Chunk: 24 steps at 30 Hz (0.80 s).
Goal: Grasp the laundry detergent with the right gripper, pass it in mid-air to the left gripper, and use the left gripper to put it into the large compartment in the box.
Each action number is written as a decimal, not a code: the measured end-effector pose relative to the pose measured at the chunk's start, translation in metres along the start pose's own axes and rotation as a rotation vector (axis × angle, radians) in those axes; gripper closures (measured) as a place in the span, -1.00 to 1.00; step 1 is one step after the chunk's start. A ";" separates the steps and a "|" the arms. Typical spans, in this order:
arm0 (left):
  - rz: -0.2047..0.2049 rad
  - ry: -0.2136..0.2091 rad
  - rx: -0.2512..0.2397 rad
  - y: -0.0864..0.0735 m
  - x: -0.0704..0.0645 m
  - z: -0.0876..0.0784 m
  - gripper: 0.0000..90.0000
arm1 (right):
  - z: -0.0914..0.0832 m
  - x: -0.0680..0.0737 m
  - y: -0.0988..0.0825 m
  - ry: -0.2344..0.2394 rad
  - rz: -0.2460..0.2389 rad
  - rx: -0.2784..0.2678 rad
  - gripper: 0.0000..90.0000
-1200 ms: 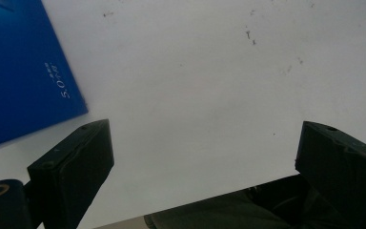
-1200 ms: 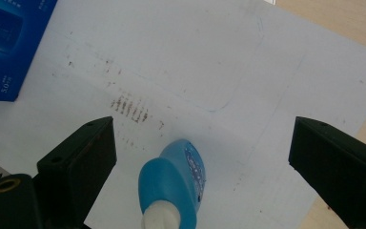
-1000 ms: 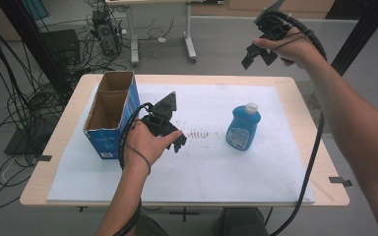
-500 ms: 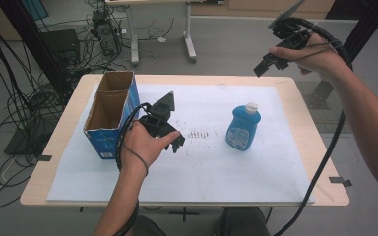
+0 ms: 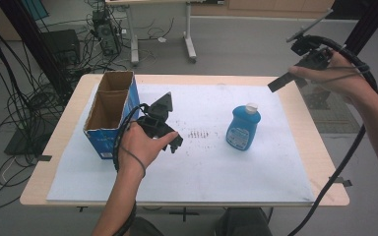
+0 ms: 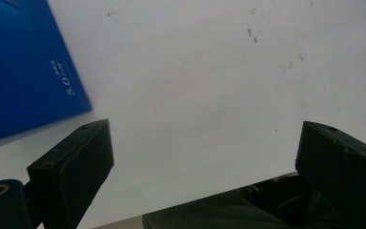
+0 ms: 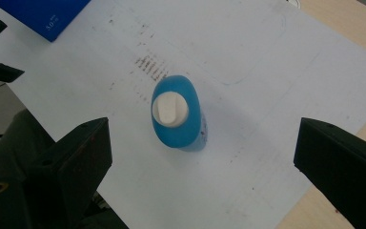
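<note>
One bottle (image 7: 177, 114) below right gripper (image 7: 200, 157) (jaws apart)

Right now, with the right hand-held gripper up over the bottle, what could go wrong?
The blue bottle stands upright and narrow; a jaw clipping its white cap on the way down could tip it. The right hand-held gripper is high and off beyond the table edge, so its approach is long. Its cable could drag across the table.

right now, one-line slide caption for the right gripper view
Open right hand-held gripper looks down on an upright blue bottle with a white cap, standing on white paper.
</note>
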<state>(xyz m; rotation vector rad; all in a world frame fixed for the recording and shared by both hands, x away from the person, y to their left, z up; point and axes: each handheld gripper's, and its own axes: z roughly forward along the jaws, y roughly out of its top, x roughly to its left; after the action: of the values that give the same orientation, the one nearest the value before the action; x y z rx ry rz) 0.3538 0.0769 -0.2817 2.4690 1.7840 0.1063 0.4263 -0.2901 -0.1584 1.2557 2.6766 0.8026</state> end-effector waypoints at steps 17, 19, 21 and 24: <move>-0.006 -0.004 0.002 -0.003 0.000 0.006 -0.87 | 0.031 -0.001 -0.073 0.018 -0.087 -0.119 -0.89; -0.008 -0.002 0.002 -0.005 0.002 0.006 -0.87 | 0.034 -0.002 -0.079 0.020 -0.092 -0.141 -0.89; -0.008 -0.001 0.006 -0.007 0.003 0.006 -0.87 | 0.038 -0.003 -0.084 0.020 -0.098 -0.158 -0.89; -0.013 -0.001 0.005 -0.009 0.004 0.007 -0.87 | 0.044 -0.002 -0.091 0.014 -0.108 -0.164 -0.89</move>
<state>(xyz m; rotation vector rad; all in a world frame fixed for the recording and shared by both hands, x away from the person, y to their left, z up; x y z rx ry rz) 0.3476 0.0832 -0.2899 2.4599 1.8026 0.1000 0.3772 -0.3208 -0.2409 1.0631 2.6002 0.9949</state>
